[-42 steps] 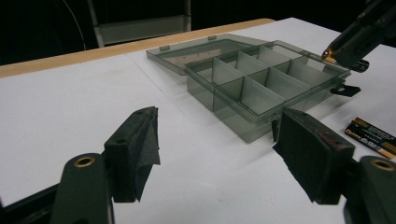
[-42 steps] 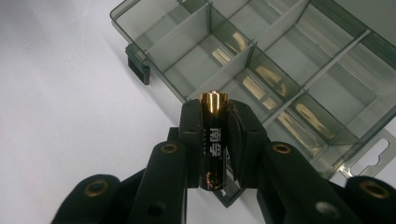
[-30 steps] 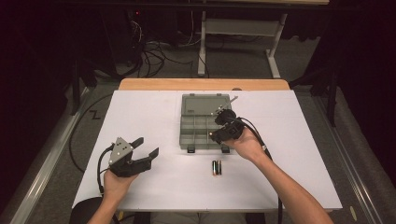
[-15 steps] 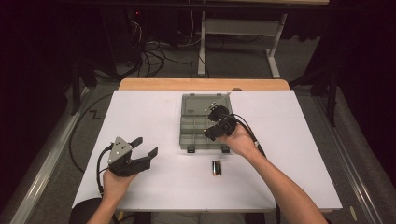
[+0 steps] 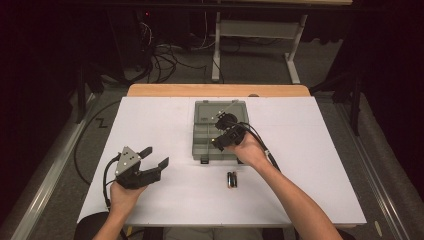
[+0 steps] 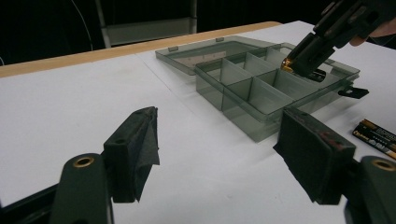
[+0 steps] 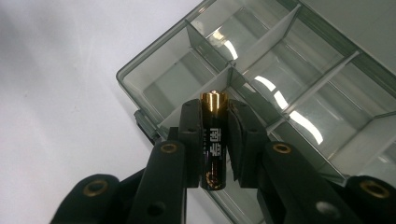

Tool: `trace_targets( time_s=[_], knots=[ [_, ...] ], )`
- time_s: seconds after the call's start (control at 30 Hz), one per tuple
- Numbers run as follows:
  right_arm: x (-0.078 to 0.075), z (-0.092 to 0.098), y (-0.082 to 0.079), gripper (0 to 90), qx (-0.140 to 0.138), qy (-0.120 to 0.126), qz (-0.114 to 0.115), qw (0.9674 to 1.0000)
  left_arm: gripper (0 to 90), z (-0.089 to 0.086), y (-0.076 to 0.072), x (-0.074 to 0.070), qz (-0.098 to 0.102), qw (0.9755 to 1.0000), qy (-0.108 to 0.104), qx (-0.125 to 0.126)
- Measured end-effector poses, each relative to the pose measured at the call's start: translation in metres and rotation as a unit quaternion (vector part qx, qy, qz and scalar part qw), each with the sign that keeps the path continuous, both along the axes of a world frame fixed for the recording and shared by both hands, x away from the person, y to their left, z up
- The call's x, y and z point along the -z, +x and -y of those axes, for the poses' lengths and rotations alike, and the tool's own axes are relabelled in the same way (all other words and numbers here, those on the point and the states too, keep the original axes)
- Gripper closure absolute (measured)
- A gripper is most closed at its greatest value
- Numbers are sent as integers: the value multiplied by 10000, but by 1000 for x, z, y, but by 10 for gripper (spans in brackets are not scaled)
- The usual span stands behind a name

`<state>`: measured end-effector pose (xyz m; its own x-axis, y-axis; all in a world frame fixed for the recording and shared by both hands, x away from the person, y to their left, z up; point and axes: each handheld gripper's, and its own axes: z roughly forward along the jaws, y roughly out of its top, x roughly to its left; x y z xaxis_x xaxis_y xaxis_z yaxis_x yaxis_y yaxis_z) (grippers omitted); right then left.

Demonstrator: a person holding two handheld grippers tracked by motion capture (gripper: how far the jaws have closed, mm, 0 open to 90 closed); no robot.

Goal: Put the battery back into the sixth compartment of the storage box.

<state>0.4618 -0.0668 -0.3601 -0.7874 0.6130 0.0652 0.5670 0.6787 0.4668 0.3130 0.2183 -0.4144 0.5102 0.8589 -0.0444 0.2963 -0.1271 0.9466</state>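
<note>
1. Right now the work looks like sorting batteries into the box: the right gripper [image 5: 223, 140] hangs over the near right part of the clear plastic box [image 5: 200, 131], its jaws pinching a battery [image 7: 214, 140] by its sides.
2. Next, I'd say, the battery has to go down into one compartment, clear of the thin dividers, before the jaws let go; which compartment sits under it I cannot tell for sure.
3. The battery is black with a gold cap, standing lengthwise between the pads with its gold end poking out past the tips.
4. The box is smoky grey, its lid lying flat open on the far side, with the compartments nearest the gripper looking bare.
5. Two more batteries [image 5: 231, 179] lie side by side on the white table [image 5: 325, 165], just near of the box.
6. The left gripper [image 5: 156, 159] rests low at the near left, jaws spread, with nothing between them.
</note>
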Motion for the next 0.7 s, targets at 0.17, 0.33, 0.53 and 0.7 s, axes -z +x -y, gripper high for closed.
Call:
trace_targets(
  time_s=[0.17,0.33,0.53,0.7],
  knots=[
    [3,-1,2,779,80,12,-26,10000,295,-1,0,0,17,10000,-35,-19],
    [4,1,3,740,102,97,-9,9999,292,-2,-1,-1,58,10000,-32,-62],
    [0,6,0,736,146,73,79,9998,288,-2,0,-1,26,10000,-28,-60],
    [-2,18,-1,737,180,160,164,9996,282,-4,-1,-1,-32,9998,-72,-164]
  ],
)
